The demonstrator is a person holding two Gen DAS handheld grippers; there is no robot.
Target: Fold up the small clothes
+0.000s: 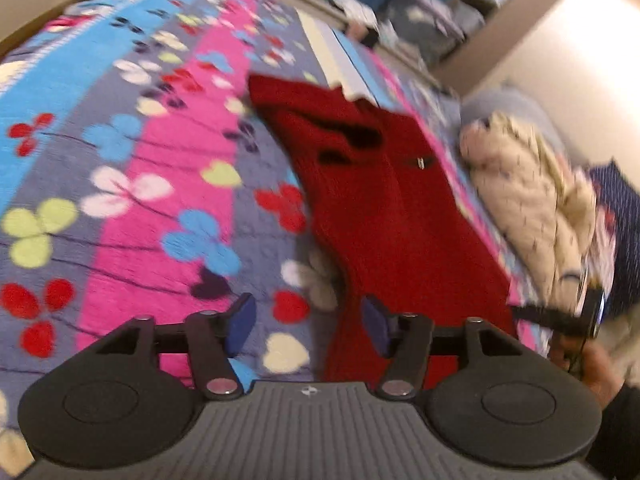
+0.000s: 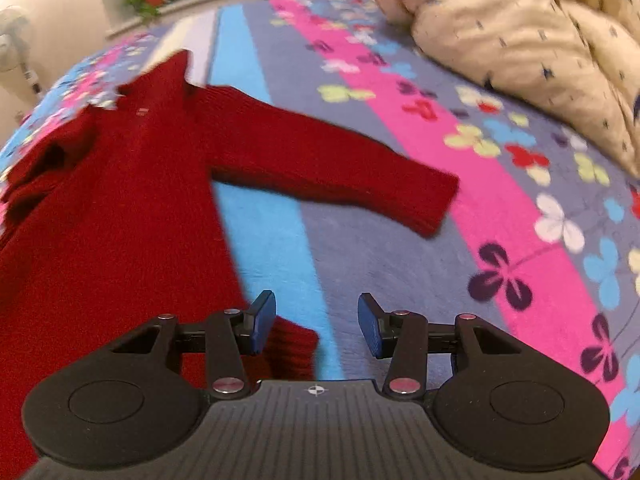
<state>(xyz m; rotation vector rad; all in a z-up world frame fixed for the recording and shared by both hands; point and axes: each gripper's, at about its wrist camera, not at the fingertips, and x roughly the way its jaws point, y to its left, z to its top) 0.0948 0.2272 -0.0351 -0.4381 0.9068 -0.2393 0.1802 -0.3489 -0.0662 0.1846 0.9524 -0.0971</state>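
Sweater, the red knitted one, lies spread on the bed over the flowered blanket, with its collar at the far end and its hem close to you. I think you laid it flat like this so that each side can be turned in without wrinkles.

Your left gripper hangs above the hem at the left edge of the sweater. Its jaws stand open and nothing is between them; one blue pad is over the blanket and the other is over the red knit. Your right gripper is also open and holds nothing. It stands over the right corner of the hem, with bare blanket showing between the pads. Probably both are placed there to take the bottom corners.

The right wrist view shows one sleeve stretched out flat to the side, which the left view does not show. The left wrist view shows the other side bunched into dark folds near the collar, your right hand with its gripper at the edge, and a cream quilt just beside the sweater.
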